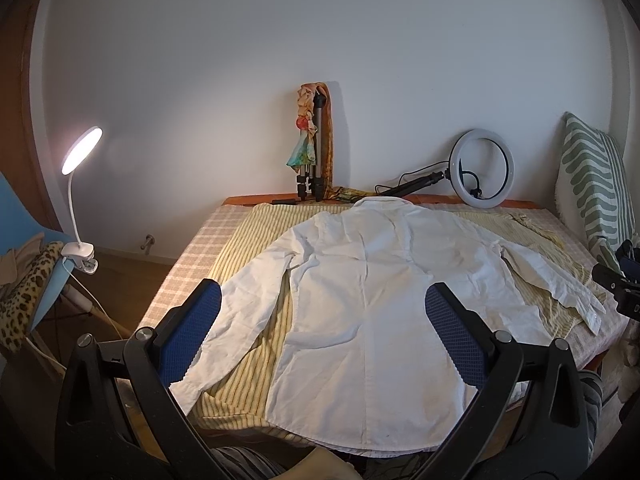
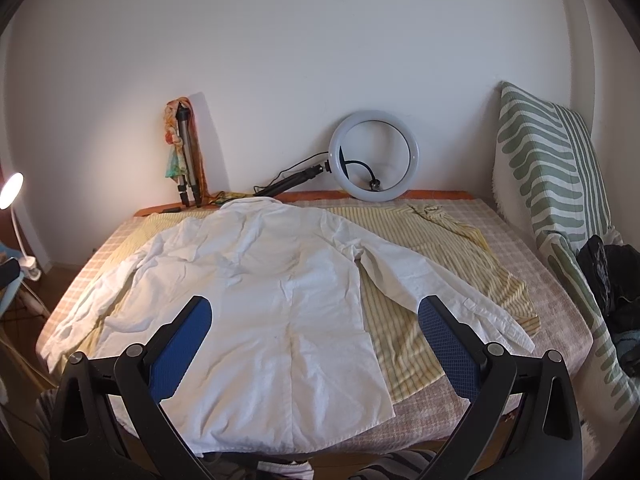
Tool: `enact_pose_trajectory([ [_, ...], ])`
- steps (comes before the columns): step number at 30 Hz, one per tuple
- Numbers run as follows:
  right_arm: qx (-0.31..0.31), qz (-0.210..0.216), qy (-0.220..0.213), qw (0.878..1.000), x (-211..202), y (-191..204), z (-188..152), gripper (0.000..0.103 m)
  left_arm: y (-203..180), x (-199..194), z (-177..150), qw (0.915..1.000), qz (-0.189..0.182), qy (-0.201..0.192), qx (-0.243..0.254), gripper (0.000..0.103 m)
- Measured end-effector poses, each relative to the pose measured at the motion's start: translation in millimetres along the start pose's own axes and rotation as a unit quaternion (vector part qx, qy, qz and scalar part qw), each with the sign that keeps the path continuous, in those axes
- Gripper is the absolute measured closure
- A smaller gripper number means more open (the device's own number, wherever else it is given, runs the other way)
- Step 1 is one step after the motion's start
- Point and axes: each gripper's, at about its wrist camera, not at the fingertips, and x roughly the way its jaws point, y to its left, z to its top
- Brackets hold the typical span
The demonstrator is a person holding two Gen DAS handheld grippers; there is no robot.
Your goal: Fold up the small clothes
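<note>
We take the white shirt (image 1: 372, 280) as our landmark: it lies spread flat, back side up, on the checked table (image 1: 188, 264), with its collar at the far edge toward the wall and its hem hanging just over the near edge toward us. Under the shirt lies a yellow striped cloth (image 1: 256, 236), which shows on both sides of it. Both sleeves are stretched out and down from the shoulders, one to each side of the body, and we see no fold made in the shirt yet, so we judge the folding as not begun: sleeves, sides and the final halving are all left to do. Beyond the collar a ring light (image 2: 375, 156) and a folded tripod (image 2: 188, 160) lean at the wall, and a lit clip lamp (image 1: 82, 152) stands well off to the shirt's left. Our left gripper (image 1: 322, 316) hovers over the near part of the shirt with its jaws spread wide, the blue pads holding nothing and, as far as we can tell, clear of the fabric. Our right gripper (image 2: 314, 328) is likewise wide apart and empty above the hem end, between the body and the right sleeve.
</note>
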Motion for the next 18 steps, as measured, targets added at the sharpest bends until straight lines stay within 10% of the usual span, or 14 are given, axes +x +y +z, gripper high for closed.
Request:
enact_pose_trajectory([
  [18,0.01,0.029,0.011,0.999,13.7,8.5,-1.0,0.001,41.5,35.1,-16.9,0.9998,0.021,-0.005,0.001,0.007],
])
